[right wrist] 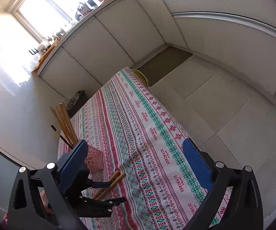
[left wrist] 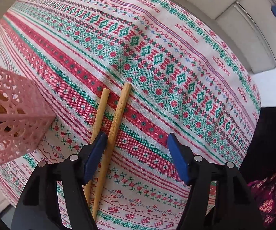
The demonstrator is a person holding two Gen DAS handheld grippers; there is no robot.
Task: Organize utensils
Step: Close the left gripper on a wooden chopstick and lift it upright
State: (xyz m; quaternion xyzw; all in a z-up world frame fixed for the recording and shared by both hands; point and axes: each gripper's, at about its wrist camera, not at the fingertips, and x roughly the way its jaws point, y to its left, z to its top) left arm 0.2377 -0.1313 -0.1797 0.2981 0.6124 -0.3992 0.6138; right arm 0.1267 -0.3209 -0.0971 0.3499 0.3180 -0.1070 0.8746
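Left Tool Positioned Over Chopsticks

My left tool points down at the table, jaws apart and gripping nothing. Two wooden chopsticks lie side by side on the patterned tablecloth. Their long axis runs roughly away from the tool, tilted slightly rightward at the far ends. The left blue pad sits over the left stick; the right stick lies just inside that pad, and the right pad stands well clear. I judge that the tool must shift left so both sticks fall between the pads before closing.

My right tool is also open and empty, held higher and farther from the pair. The left hand is the nearer one.

The chopsticks are slim, round, light-coloured wood, smooth, likely to roll. The pink holder stands just left of them: square, rigid plastic, pierced lattice walls. In the right wrist view it already carries several sticks upright.
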